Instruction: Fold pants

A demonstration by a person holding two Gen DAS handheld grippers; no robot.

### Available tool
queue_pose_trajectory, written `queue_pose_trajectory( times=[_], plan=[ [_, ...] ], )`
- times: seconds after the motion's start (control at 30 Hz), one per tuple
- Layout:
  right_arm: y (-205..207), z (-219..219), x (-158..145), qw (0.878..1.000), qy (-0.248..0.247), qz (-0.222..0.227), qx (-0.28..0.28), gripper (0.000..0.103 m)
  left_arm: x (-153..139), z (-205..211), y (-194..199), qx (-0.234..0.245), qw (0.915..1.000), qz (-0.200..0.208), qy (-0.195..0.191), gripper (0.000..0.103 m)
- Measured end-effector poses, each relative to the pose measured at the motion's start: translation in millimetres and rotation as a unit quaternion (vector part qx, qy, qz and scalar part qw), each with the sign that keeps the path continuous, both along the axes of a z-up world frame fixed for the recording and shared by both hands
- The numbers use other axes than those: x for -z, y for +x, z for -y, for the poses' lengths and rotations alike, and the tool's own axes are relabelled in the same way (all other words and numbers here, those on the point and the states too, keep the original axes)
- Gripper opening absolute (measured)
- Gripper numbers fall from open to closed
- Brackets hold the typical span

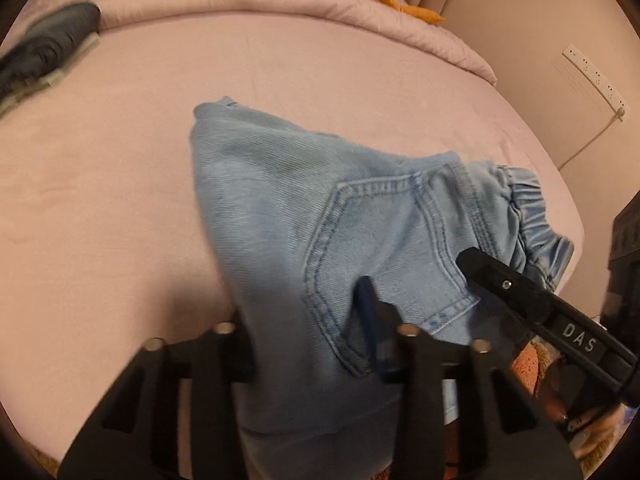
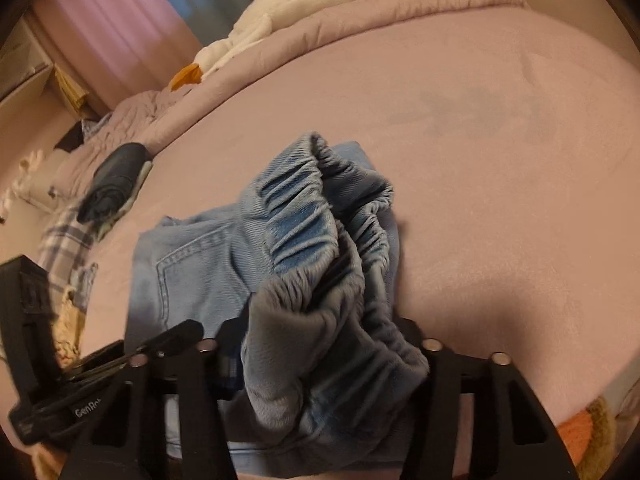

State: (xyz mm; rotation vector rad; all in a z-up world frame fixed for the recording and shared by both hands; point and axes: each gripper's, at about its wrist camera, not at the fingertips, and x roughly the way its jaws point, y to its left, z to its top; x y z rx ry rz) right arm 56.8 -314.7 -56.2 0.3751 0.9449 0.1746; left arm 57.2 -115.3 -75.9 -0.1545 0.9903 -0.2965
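Two tools clamp light blue pants (image 1: 320,208) on a pink bed (image 1: 120,160): left tool (image 1: 308,344) grips the pocket side, right tool (image 2: 324,344) the gathered waistband; legs point toward the pillow end

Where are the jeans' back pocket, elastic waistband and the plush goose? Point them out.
back pocket (image 1: 384,248), left wrist view, middle of the stitched panel.
elastic waistband (image 2: 304,216), right wrist view, gathered ruffled band.
plush goose (image 2: 288,0), right wrist view, white body.
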Motion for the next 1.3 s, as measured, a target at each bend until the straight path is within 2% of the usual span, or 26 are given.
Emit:
queue_pose_trajectory(
  times=[0.07,0.27,0.4,0.67,0.83,1.0,1.2,1.3],
  plan=[
    [-4.6,-3.9,-9.5,1.000,-0.010,0.010,0.005,0.048,-8.5,-5.3,-6.0,0.001,0.9999,0.005,-0.016,0.027],
    [-15.2,-16.6,-35.3,0.999,-0.016,0.036,-0.001,0.047,-38.7,-32.3,-26.5,-0.001,0.9973,0.029,-0.068,0.021],
    [-14.5,-29.7,-53.1,0.998,-0.012,0.059,-0.012,0.047,-62.7,-49.3,-27.9,-0.007,0.9954,0.058,-0.075,0.020],
    [6.5,-64.0,-81.3,0.995,-0.036,0.090,-0.030,0.047,-85.2,-73.3,-13.6,-0.026,0.9930,0.085,-0.078,0.020],
    [23.0,-83.3,-80.2,0.993,-0.056,0.090,-0.041,0.047,-84.0,-87.8,2.2,-0.039,0.9932,0.088,-0.066,0.021],
    [42.7,-95.7,-70.2,0.994,-0.063,0.078,-0.054,0.047,-68.1,-100.4,23.1,-0.046,0.9941,0.072,-0.066,0.021],
    [66.6,-104.1,-46.3,0.995,-0.068,0.045,-0.058,0.047,-41.8,-105.6,53.0,-0.061,0.9956,0.042,-0.058,0.022],
    [77.1,-104.4,-29.8,0.996,-0.069,0.019,-0.057,0.047,-28.4,-104.5,62.2,-0.064,0.9964,0.028,-0.047,0.018]
  ],
)
